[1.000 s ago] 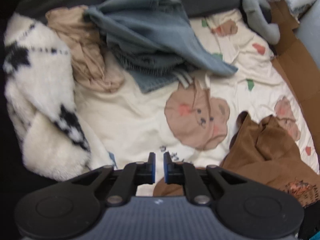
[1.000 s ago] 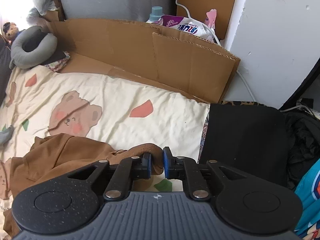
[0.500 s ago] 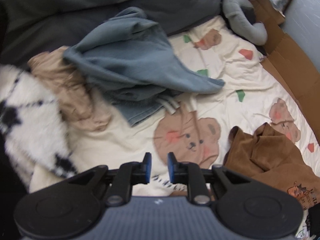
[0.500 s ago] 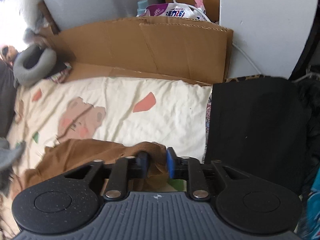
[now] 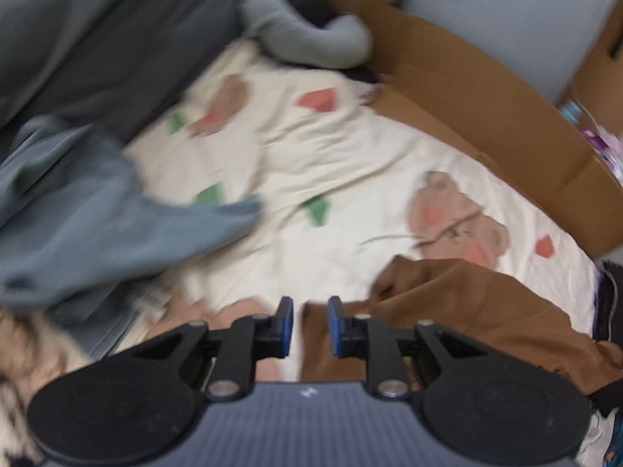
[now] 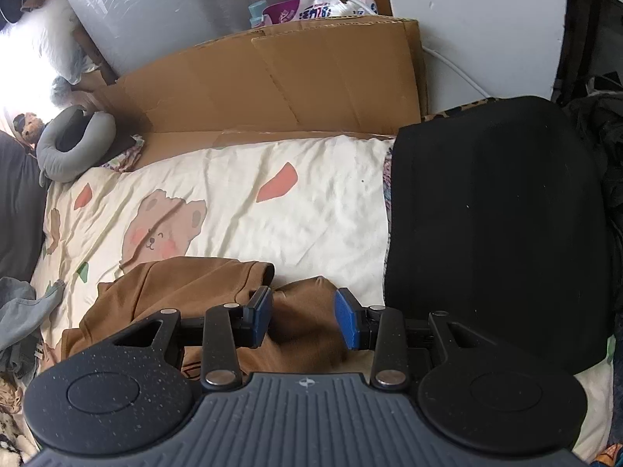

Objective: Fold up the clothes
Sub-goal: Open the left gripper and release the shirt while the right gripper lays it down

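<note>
Both grippers tilt down over the bed: right gripper [image 6: 302,317] opening, brown shirt [image 6: 187,284] slack between its fingers; left gripper [image 5: 309,325] opening, seemingly empty in the blur.

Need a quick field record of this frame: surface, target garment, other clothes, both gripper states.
surface: cream bear-print bedsheet
target garment: crumpled brown cotton shirt, lying on the bedsheet
left gripper: jaws opening, nothing pressed, over the shirt's edge
right gripper: jaws opening, shirt fabric between them, pads not pressing
other clothes: blue-grey denim garment at left
bed edge: brown cardboard sheet
</note>
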`<control>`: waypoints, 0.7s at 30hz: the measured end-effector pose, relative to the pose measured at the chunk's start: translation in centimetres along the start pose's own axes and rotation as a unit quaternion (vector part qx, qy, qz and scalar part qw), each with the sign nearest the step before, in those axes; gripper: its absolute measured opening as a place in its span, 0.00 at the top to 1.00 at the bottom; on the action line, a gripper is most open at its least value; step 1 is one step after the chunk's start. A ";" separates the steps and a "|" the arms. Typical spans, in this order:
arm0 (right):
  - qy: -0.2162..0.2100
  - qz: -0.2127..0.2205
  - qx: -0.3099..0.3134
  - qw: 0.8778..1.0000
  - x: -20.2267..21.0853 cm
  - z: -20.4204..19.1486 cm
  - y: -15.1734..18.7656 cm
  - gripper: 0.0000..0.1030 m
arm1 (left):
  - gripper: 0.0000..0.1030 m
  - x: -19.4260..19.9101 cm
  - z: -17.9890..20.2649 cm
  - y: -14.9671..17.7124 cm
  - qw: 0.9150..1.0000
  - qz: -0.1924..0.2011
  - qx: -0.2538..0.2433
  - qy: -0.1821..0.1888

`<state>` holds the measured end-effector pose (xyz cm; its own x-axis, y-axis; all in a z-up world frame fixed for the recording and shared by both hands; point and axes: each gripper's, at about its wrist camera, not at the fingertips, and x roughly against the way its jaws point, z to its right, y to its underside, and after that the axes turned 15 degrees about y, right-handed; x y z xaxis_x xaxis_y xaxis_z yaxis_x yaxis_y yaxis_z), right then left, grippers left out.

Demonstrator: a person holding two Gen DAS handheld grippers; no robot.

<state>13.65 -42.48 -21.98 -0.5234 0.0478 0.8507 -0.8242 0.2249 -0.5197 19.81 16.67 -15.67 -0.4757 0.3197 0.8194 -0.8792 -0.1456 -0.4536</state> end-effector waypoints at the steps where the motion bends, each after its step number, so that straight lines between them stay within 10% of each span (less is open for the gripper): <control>1: 0.000 0.003 -0.002 1.000 -0.1 0.1 0.2 0.58 | 0.78 -0.9 0.8 -0.4 1.000 -0.003 -0.010 0.003; 21: -0.030 0.028 -0.045 0.998 -5.3 -0.5 3.1 0.58 | 0.71 -16.9 11.1 -3.8 0.986 -0.070 -0.128 0.085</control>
<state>13.98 -41.55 -28.09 -0.5820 0.0053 0.8132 -0.7719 0.3108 -0.5545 30.90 1.42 -23.95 -0.3197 0.4749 0.8199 -0.8907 0.1444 -0.4310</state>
